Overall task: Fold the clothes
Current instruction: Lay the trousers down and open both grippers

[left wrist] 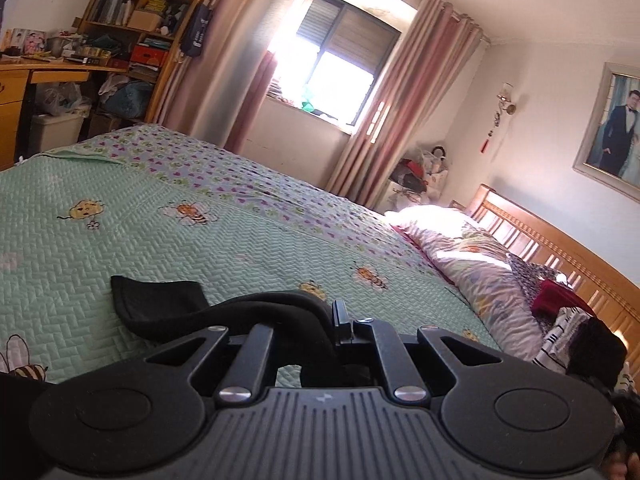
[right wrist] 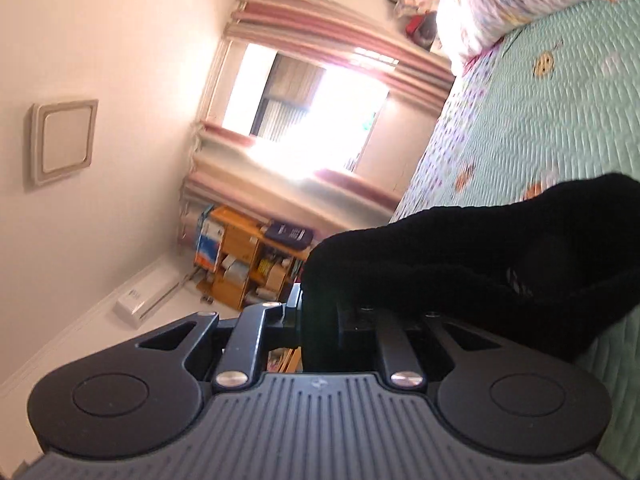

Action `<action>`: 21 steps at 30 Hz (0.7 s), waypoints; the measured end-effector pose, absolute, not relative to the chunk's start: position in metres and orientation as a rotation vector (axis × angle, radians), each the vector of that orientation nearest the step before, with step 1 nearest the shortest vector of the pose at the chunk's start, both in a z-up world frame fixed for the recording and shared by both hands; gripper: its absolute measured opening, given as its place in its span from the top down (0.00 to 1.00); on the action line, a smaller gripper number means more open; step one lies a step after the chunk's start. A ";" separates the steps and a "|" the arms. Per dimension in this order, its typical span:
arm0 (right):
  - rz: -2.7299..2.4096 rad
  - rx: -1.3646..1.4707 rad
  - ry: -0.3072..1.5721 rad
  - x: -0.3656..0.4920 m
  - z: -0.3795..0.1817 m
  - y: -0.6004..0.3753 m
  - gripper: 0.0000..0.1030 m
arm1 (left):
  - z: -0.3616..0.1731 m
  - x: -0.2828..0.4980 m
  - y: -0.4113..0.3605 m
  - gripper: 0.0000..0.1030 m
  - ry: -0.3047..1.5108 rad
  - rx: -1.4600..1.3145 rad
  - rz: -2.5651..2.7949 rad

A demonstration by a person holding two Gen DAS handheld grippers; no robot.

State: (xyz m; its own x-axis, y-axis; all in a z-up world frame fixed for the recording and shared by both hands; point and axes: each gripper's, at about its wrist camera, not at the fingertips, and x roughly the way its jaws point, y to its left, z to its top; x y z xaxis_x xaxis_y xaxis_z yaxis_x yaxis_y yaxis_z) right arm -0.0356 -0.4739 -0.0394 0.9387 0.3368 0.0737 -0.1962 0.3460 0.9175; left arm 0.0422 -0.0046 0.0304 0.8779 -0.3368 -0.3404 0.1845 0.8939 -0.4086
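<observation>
Left wrist view, left to right: wooden desk [left wrist: 44, 70] and cluttered bookshelf [left wrist: 136, 20] at far left, then pink curtains [left wrist: 224, 52] around a bright window [left wrist: 340, 60]. Green quilted bedspread [left wrist: 140, 208] with bee prints fills the middle. A black garment [left wrist: 160, 304] lies on it at lower centre, one flap flat on the spread, the rest bunched up into the left gripper [left wrist: 320, 332]. That gripper's tongs are pressed together and pinching a fold of the black cloth. Further right: a floral duvet [left wrist: 472, 256] heaped against the wooden headboard [left wrist: 560, 248], a pile of clothes [left wrist: 572, 328] beside it, a framed portrait [left wrist: 612, 128] on the wall.

Right wrist view is rolled roughly sideways. Left to right: ceiling light panel [right wrist: 64, 142], the curtains and window, the bookshelf lower down, bedspread running along the right edge. The right gripper [right wrist: 320, 320] sits bottom centre, tongs nearly together and pinching the black garment, which bulges out to the right as a thick dark fold [right wrist: 500, 248] over the bedspread. Fingertips are hidden by the cloth.
</observation>
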 end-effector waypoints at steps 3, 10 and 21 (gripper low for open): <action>0.253 1.163 0.099 -0.005 -0.028 -0.499 0.84 | 0.028 0.027 -0.032 0.88 0.447 -0.353 -0.379; -0.195 0.909 0.450 0.039 -0.074 -0.525 0.62 | -0.036 0.032 -0.066 0.79 0.730 -0.307 -0.515; -0.357 0.839 0.572 -0.065 -0.084 -0.479 0.57 | -0.038 -0.014 0.037 0.44 0.670 -0.205 -0.359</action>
